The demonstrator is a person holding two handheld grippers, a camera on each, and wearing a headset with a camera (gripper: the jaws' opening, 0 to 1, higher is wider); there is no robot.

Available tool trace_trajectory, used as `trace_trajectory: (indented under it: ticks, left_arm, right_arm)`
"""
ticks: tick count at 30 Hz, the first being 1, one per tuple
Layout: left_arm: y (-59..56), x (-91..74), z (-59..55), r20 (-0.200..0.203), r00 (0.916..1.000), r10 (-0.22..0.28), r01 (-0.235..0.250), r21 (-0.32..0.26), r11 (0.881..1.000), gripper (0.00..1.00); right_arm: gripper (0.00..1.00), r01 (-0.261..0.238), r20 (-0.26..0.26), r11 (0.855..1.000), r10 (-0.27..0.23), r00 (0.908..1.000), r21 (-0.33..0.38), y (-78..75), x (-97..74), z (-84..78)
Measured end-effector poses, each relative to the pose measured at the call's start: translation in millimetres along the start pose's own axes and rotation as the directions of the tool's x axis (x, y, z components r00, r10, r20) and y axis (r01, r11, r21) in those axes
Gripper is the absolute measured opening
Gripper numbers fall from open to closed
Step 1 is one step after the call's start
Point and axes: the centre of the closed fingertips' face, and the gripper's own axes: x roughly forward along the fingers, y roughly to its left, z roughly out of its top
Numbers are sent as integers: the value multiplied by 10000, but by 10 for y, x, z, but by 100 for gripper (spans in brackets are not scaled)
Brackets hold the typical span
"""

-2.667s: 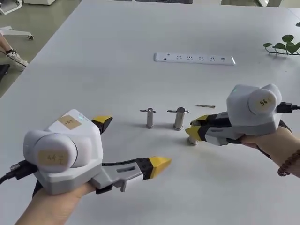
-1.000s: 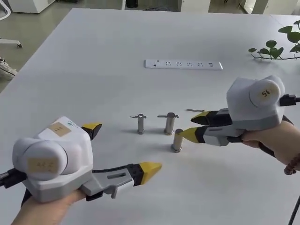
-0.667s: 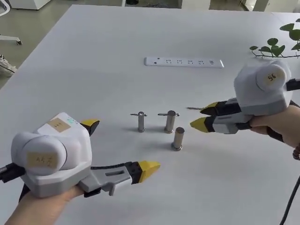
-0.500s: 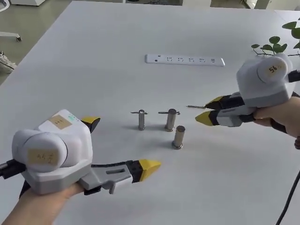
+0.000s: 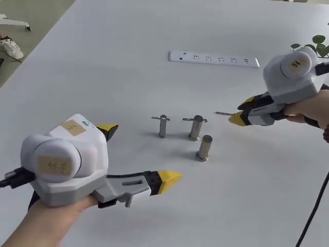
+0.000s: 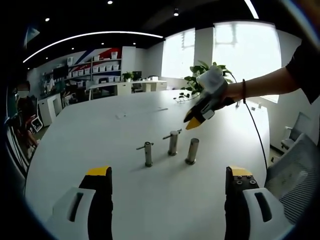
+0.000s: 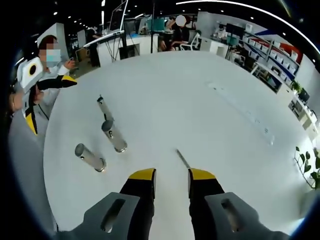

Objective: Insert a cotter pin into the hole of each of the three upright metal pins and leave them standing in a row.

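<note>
3 metal pins (image 5: 195, 128) well inside table (image 5: 103, 77) edges; right gripper (image 5: 241, 111) beside cotter pin (image 5: 223, 113)

table (image 5: 103, 77): white, is carrying every item below
left gripper (image 5: 139, 153): is hovering over the near left corner, jaws spread wide
right gripper (image 5: 241, 111): is hovering by the right edge, jaws narrowly apart
loose cotter pin (image 5: 223, 113): is lying flat, just off the right gripper's tips
left metal pin (image 5: 163, 127): is standing mid-table, first cotter pin (image 5: 156, 118) crossing its top
middle metal pin (image 5: 195, 128): is standing beside it, second cotter pin (image 5: 188, 119) crossing its top
third metal pin (image 5: 204, 147): is standing nearer the near edge, out of line
power strip (image 5: 214, 59): is lying toward the far edge
</note>
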Motion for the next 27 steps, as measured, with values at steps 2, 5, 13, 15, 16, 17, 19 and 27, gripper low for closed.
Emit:
trace_trajectory:
  ticks: [2, 5, 13, 15, 16, 17, 19, 27]
  left_arm:
    - [0, 6, -20, -38, 10000, -21, 21, -21, 10000, 94]
    - [5, 15, -53, -121, 9999, -61, 60, -13, 10000, 94]
    - [-9, 21, -83, -161, 9998, -130, 129, -31, 9999, 94]
    - [-12, 20, -96, -176, 9998, -134, 133, -74, 9999, 94]
    - [-6, 19, -106, -220, 9997, -104, 102, -93, 9999, 94]
    - [1, 19, -109, -242, 9997, -80, 78, -93, 9999, 94]
    - [17, 20, -101, -211, 9998, -45, 43, -126, 9999, 93]
    - [50, 11, -71, -66, 10000, 1, -2, -252, 9997, 91]
  right_arm:
    - [20, -28, -126, 10000, 27, 9999, -63, -90, 101, -27]
    - [18, 4, -286, 9999, -8, 9996, -153, -122, 147, -53]
    - [12, 22, -695, 9993, -47, 9976, -365, -187, 231, -132]
    - [11, -74, -835, 9988, 33, 9965, -493, -230, 261, -155]
    - [11, -98, -931, 9984, 46, 9956, -555, -249, 265, -157]
    - [11, -108, -981, 9982, 50, 9952, -583, -253, 251, -140]
    - [10, -125, -1018, 9980, 61, 9948, -626, -249, 257, -130]
    - [7, -512, -1379, 9972, 434, 9895, -541, -228, 295, -132]
